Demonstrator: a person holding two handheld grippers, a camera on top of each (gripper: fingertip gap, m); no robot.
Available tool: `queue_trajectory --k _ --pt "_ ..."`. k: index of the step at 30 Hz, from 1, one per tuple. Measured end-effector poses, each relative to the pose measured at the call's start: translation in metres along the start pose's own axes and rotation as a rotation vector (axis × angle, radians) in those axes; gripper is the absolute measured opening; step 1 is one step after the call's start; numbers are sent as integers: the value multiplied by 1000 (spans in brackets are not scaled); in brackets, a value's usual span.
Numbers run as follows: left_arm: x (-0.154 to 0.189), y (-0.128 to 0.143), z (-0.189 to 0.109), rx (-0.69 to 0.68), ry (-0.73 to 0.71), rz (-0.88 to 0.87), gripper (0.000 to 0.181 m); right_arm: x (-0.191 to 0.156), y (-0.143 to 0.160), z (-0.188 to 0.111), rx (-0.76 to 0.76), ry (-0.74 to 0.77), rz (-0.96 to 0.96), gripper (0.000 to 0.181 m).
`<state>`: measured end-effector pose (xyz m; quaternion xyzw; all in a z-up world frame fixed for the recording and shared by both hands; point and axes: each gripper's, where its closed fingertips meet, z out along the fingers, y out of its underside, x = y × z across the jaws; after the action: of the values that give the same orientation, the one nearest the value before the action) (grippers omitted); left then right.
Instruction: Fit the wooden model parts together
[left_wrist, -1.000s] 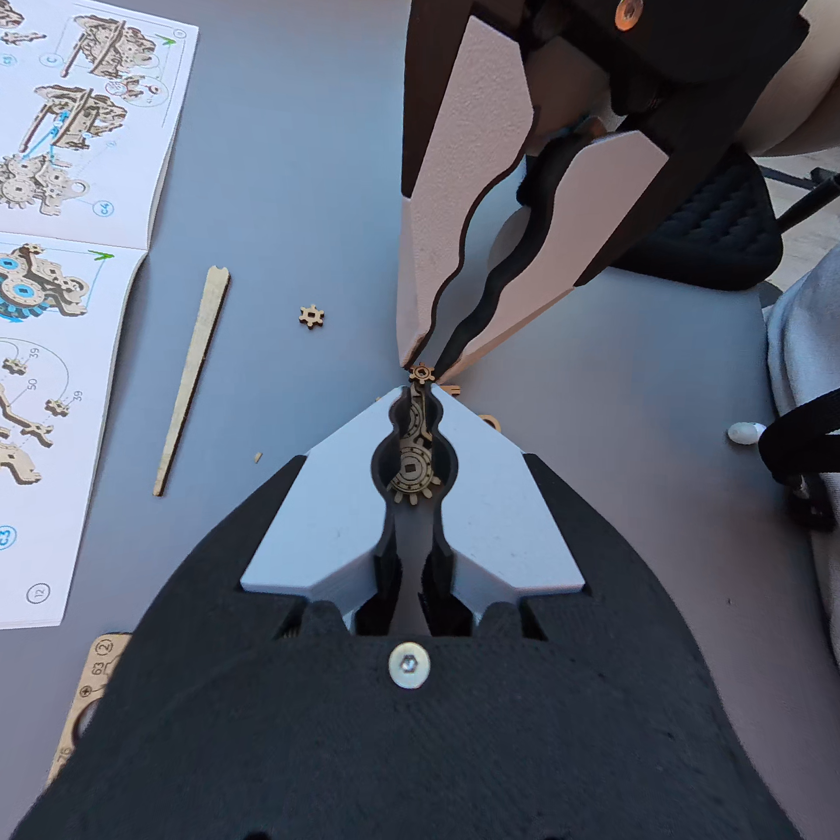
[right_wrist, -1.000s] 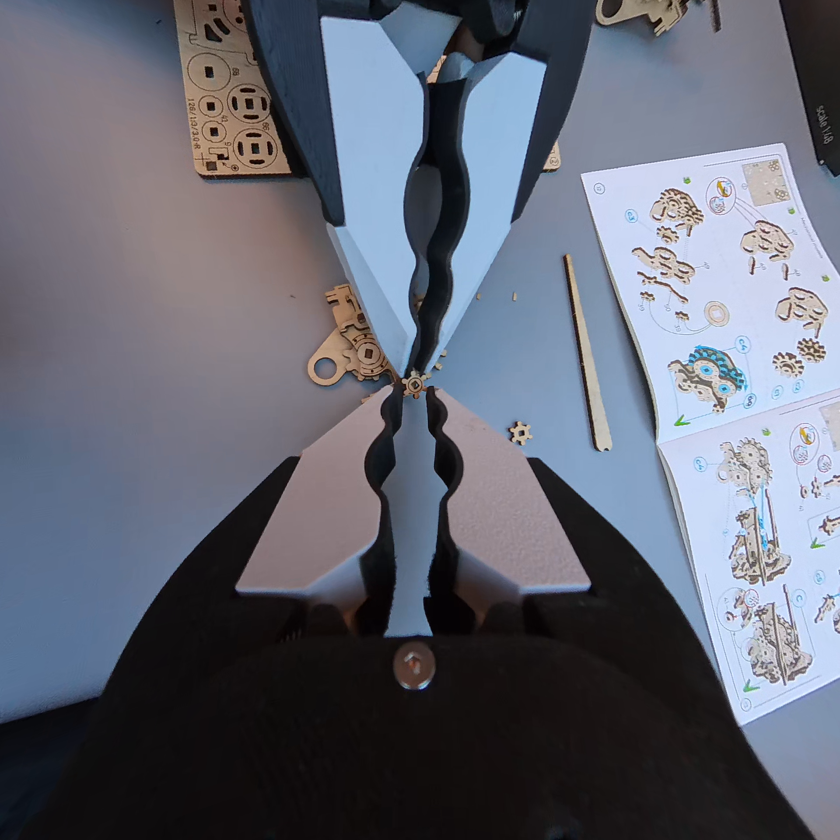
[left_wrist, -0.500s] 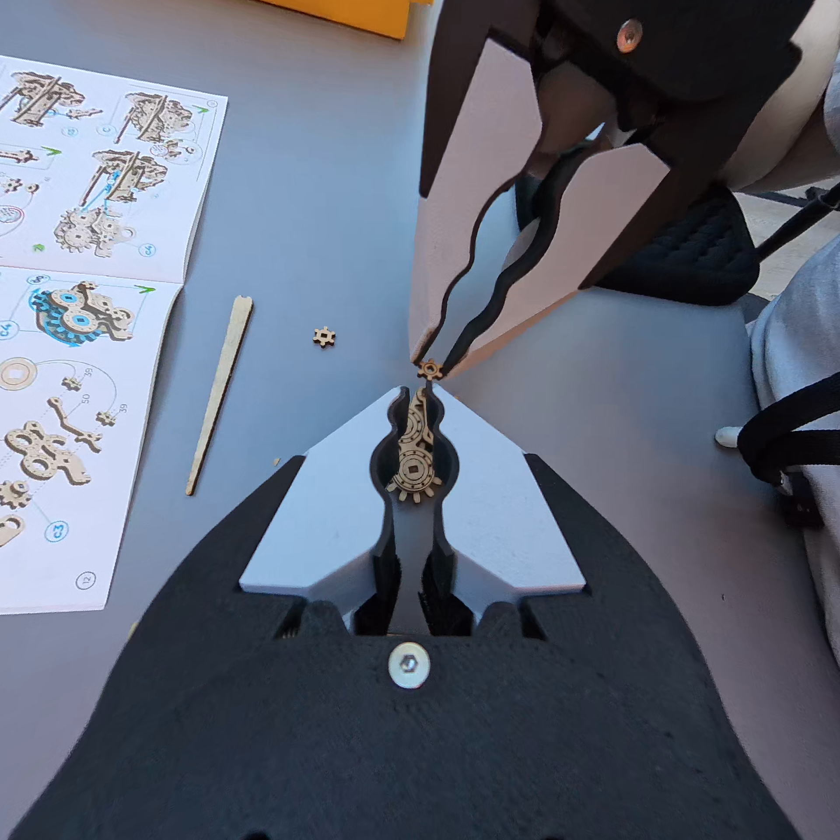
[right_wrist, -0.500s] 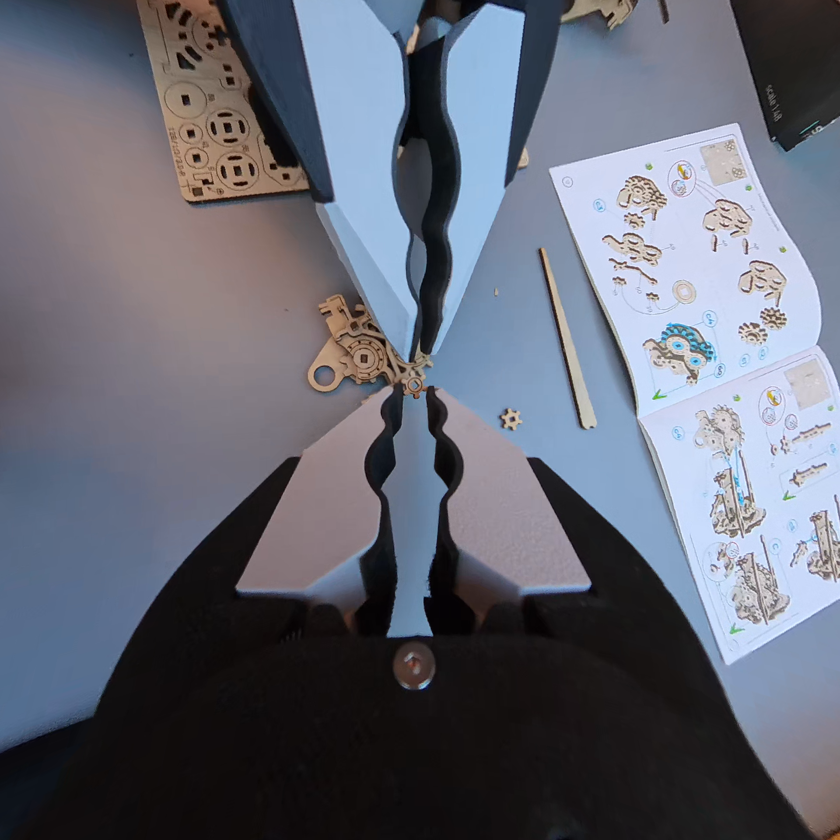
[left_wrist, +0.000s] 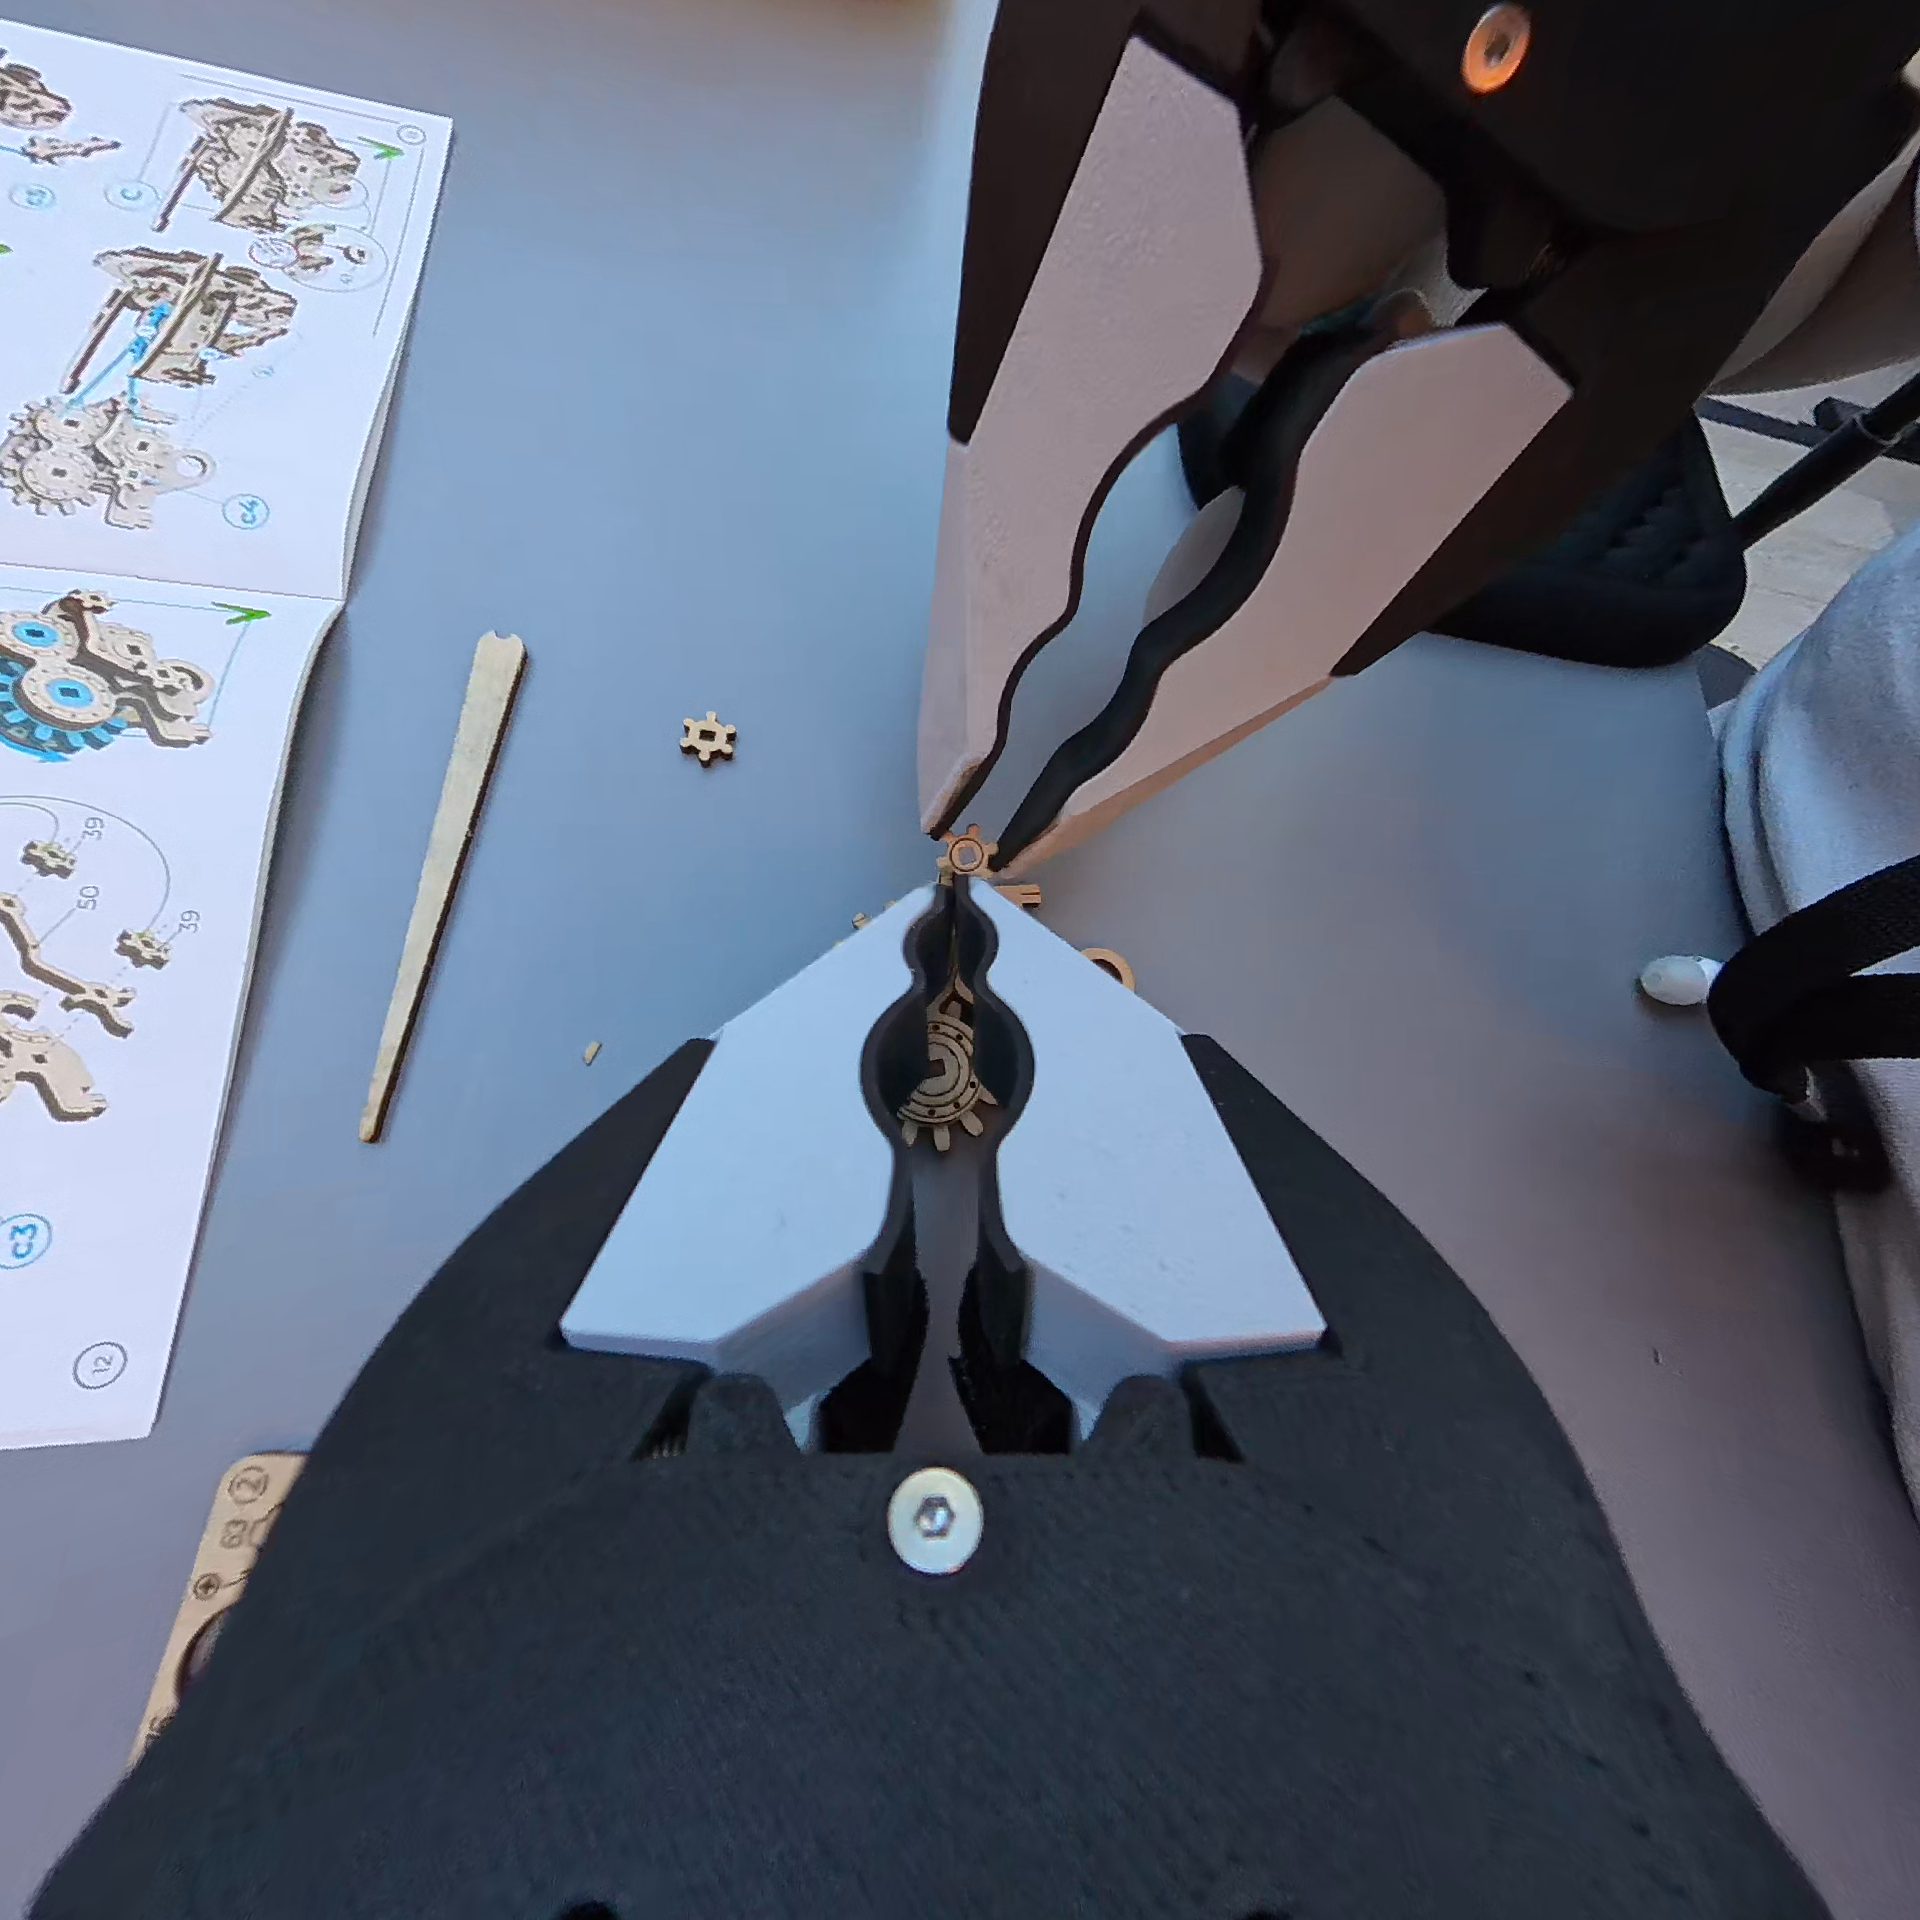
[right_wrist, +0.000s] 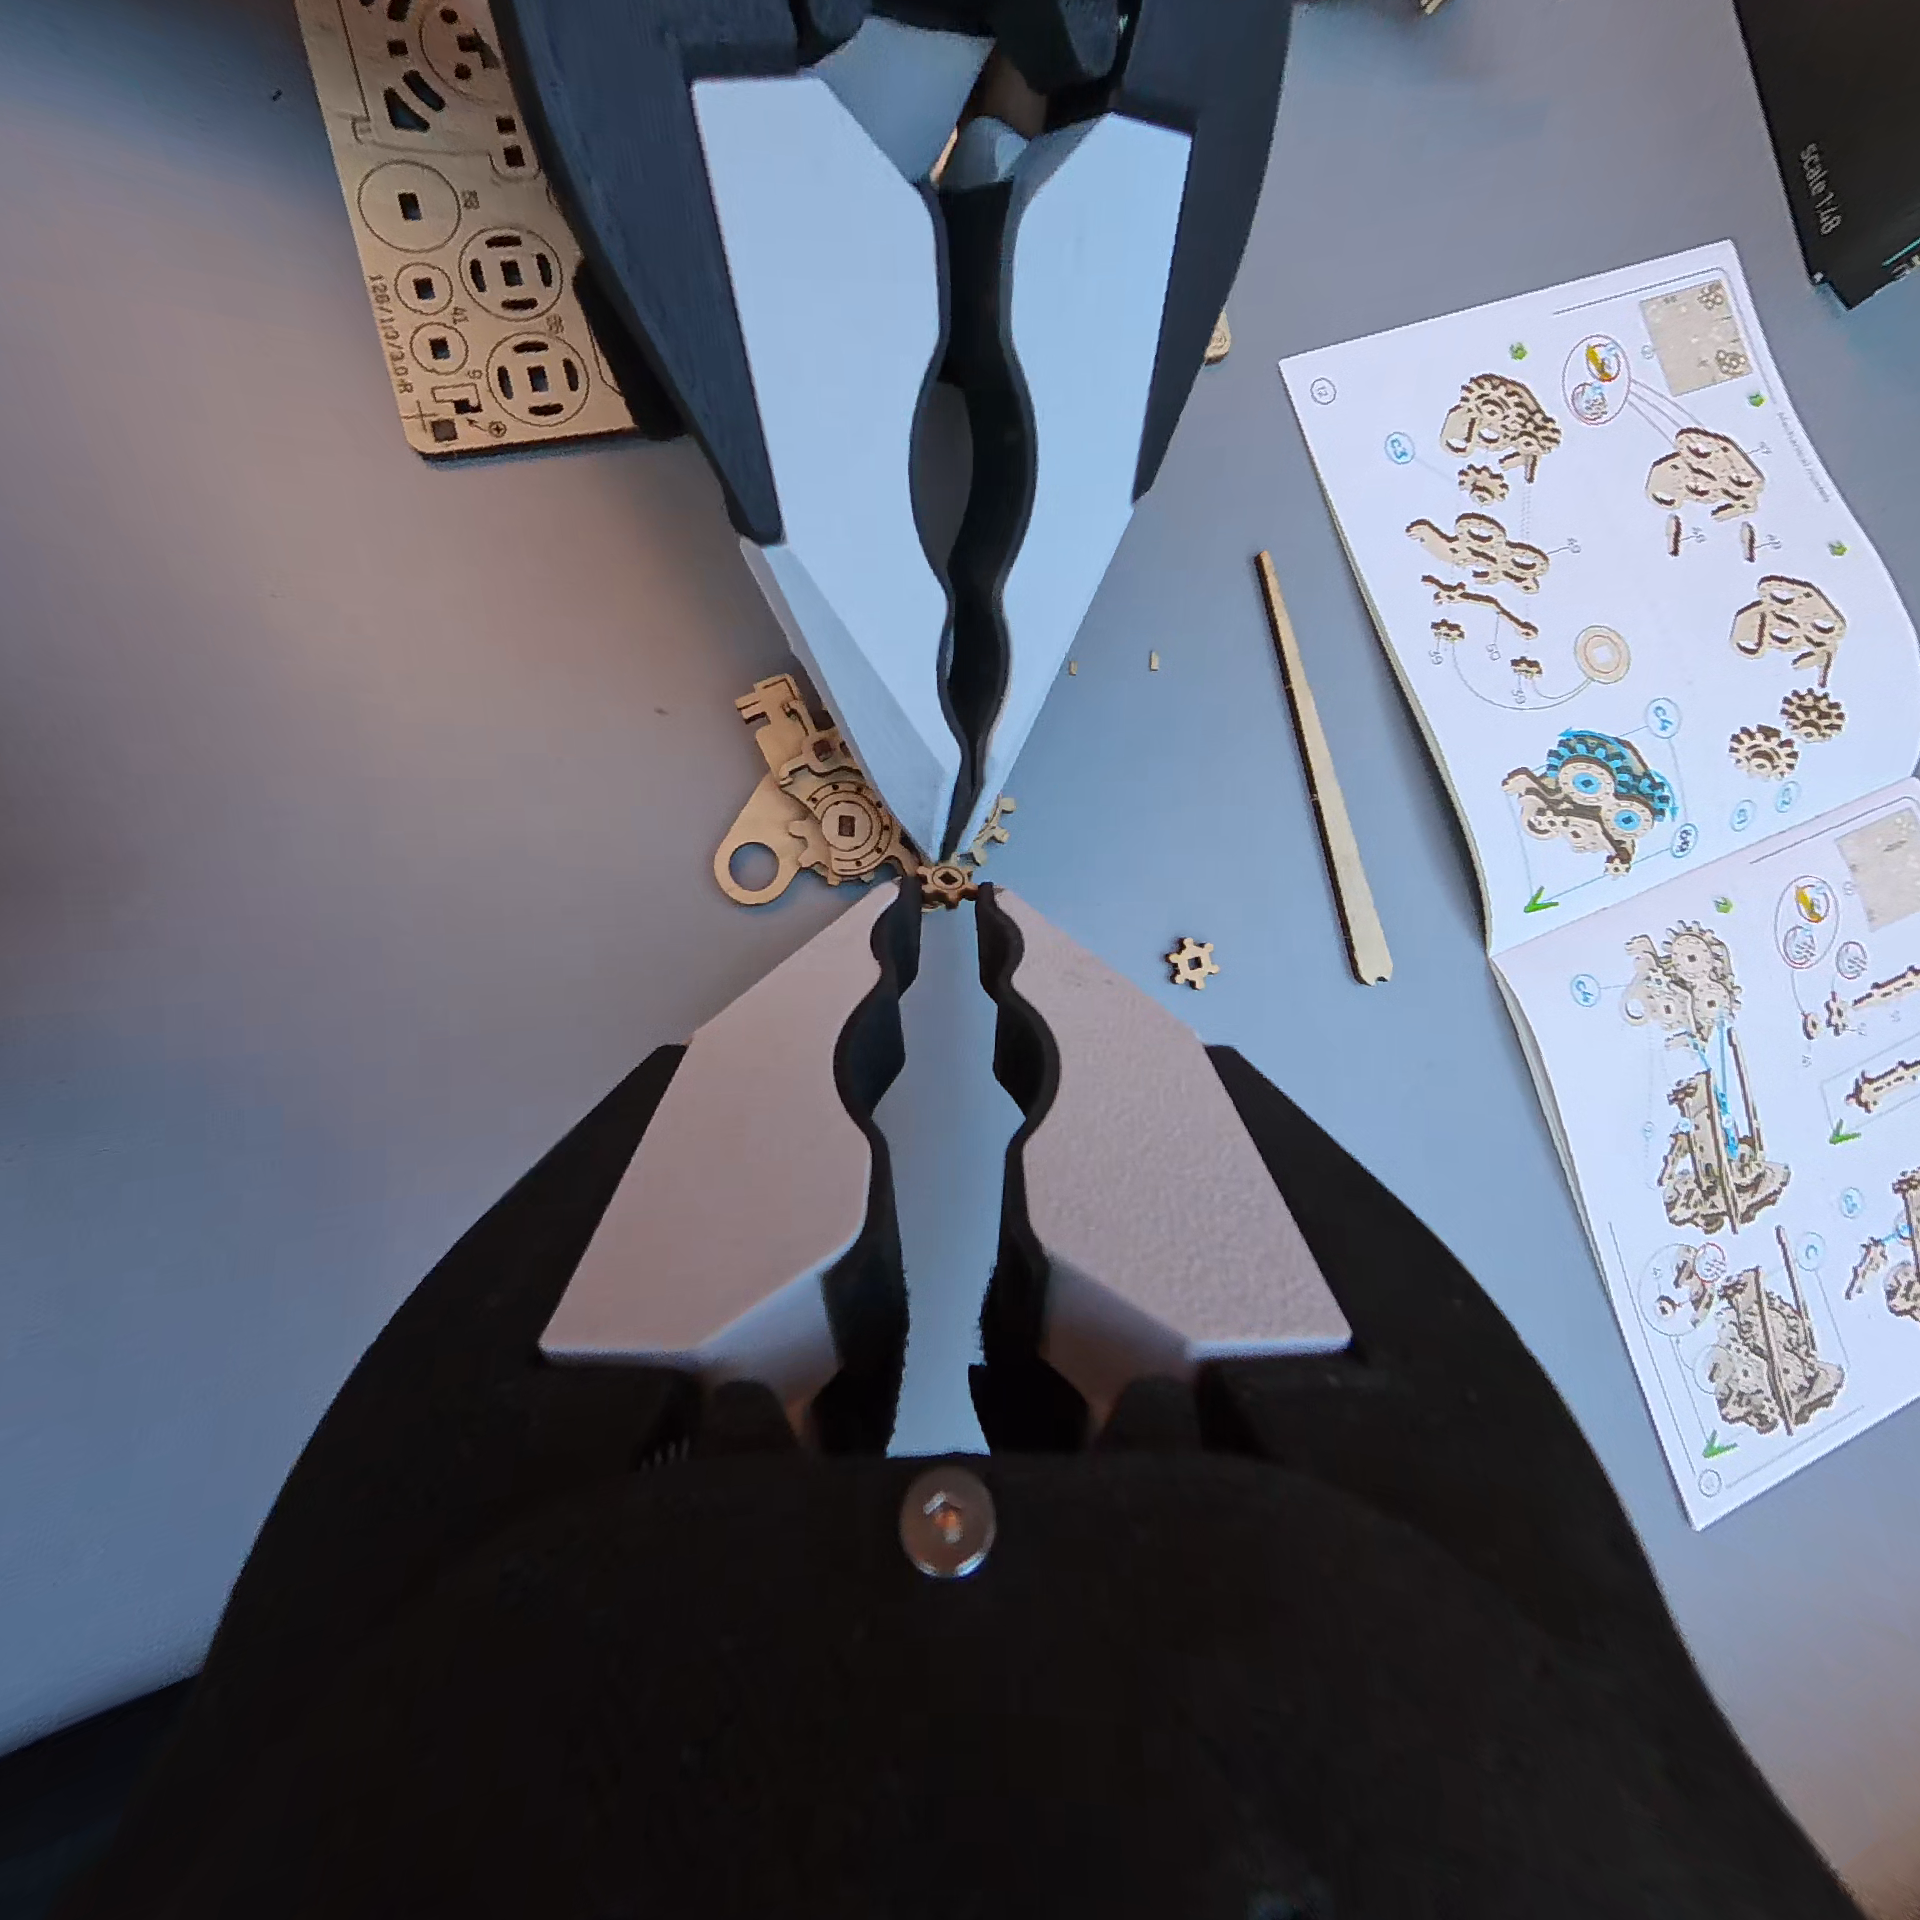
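Observation:
My left gripper is shut on a flat wooden gear assembly, which shows edge-on between its pale blue fingers. In the right wrist view the assembly sticks out to the left of the left gripper's tips. My right gripper pinches a tiny wooden gear at its very tips. The two grippers meet tip to tip just above the grey table. The tiny gear touches the end of the assembly, and the right gripper comes in from above. Whether the gear is seated I cannot tell.
A second loose small gear and a tapered wooden stick lie on the table. An open instruction booklet lies beyond them. A punched wooden part sheet lies under the left gripper. A black box is at the far corner. Only a small space, under 4 cm, lies between the two pairs of fingers. From either gripper's tips it is about 9 cm to the tapered wooden stick. Seen from the left wrist view as well.
Both grippers stay tip to tip with the tiny gear at the assembly's end. The pair has shifted slightly over the table, back towards where it was a second ago.

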<state>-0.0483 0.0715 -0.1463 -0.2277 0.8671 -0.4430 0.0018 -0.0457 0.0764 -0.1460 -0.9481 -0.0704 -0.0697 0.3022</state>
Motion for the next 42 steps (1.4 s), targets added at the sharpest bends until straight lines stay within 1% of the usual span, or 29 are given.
queue_trajectory --k 2,6,10,12,15,17,21,28,30,34,42 --pt "1 2 2 -9 4 -3 0 -3 -4 -2 23 -20 11 9" --pt "0 1 2 -3 2 -5 0 -2 0 0 10 -9 5 9" --pt "-2 3 -1 -4 1 -13 6 1 1 -3 35 6 14 9" --pt "-1 3 -1 -4 13 -12 10 -1 0 -5 86 -2 23 9" --pt "1 2 1 4 17 3 9 2 -6 -11 186 9 37 9" --pt "3 -2 1 23 7 30 6 2 -11 -16 247 -18 56 9" --pt "5 -11 -2 63 -14 87 1 4 -15 -20 310 -51 86 9" --pt "5 -11 -3 62 -26 112 0 2 -10 -17 305 -83 74 9" --pt "6 -10 -3 58 -22 115 3 1 -9 -15 297 -91 66 9" --pt "7 -8 -6 49 -10 128 2 0 -6 -10 274 -80 53 9" --pt "4 -6 -4 38 -25 117 0 1 -6 -6 266 -71 89 9"
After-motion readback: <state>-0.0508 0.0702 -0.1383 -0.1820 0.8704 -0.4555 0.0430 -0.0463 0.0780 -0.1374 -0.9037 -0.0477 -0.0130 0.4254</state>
